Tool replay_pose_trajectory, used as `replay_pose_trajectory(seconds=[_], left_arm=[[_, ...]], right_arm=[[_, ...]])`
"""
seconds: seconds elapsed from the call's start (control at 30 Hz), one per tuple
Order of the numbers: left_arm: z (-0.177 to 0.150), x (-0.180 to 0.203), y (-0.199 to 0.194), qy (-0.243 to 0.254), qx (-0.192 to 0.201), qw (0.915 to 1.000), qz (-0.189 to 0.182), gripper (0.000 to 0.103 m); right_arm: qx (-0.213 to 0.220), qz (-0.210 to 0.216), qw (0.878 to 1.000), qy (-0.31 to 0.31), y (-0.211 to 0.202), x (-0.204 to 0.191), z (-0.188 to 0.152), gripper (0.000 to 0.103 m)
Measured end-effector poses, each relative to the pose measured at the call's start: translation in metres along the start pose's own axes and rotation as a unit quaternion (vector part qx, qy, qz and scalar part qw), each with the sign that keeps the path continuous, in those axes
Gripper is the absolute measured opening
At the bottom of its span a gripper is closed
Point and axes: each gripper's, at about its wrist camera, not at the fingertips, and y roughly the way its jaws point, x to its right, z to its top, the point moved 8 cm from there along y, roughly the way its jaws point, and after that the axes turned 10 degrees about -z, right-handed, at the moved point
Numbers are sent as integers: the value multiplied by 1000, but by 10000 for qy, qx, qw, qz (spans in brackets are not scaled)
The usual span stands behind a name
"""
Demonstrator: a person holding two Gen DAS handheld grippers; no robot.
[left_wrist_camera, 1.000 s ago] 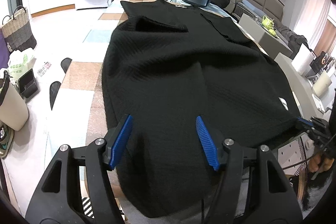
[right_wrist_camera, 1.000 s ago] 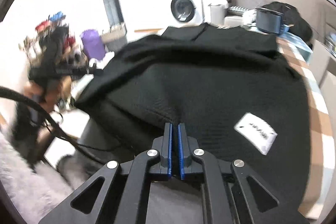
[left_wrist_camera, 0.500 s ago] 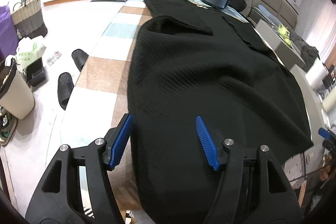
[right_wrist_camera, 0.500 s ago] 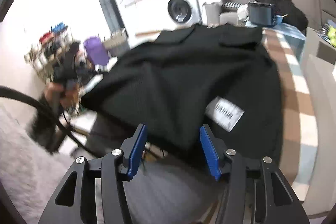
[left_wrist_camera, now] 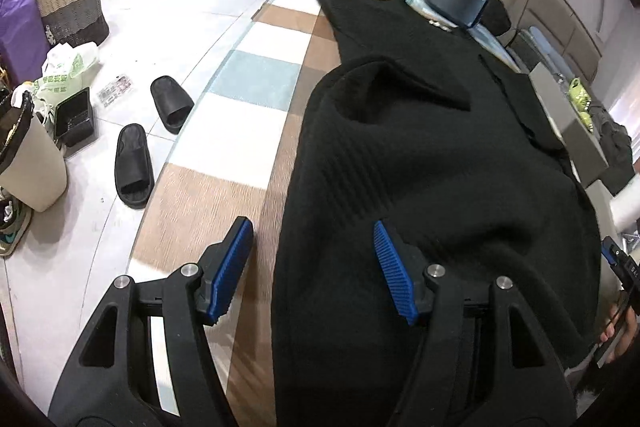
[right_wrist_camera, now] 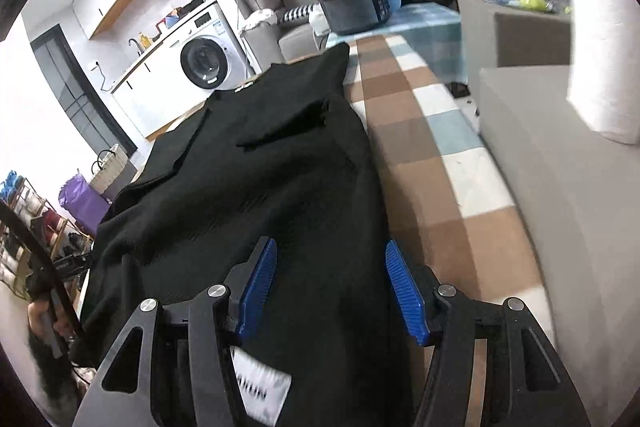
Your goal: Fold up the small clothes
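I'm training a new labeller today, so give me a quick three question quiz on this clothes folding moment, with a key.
1. True or false: the right gripper is clamped shut on the black garment.
2. What lies on the floor left of the checked table? A) black slippers B) a white towel C) a red ball
3. Fill in: the white item sewn on the garment near the right gripper is a ____.

Key:
1. False. Its jaws have just been opening and stand apart, fabric beneath them.
2. A, the black slippers.
3. Label.
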Motion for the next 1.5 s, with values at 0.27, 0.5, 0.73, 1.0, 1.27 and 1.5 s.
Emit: replay_pose_trajectory(seconds=[0.27,0.5,0.73,1.0,1.27,1.5], left_arm=[[22,14,24,182,21,9998,-75,60],[33,20,18,154,414,9984,-345,3],[38,14,-31,107,1052,9933,-467,2],[21,-7,-87,-91,1526,9875,-373,2],[43,-27,-86,-186,1433,9885,-443,2],[80,-24,-37,117,1082,9941,-34,3]], right_arm=[[-297,-48,9995,47,40,-2,16,58],[-291,-174,9993,-166,48,-6,21,5],[356,457,9981,211,12,-5,23,4],[1179,1445,9821,283,-76,-16,-4,4],[1149,1234,9854,231,-69,-33,18,4],[651,644,9939,610,-15,-25,39,5]])
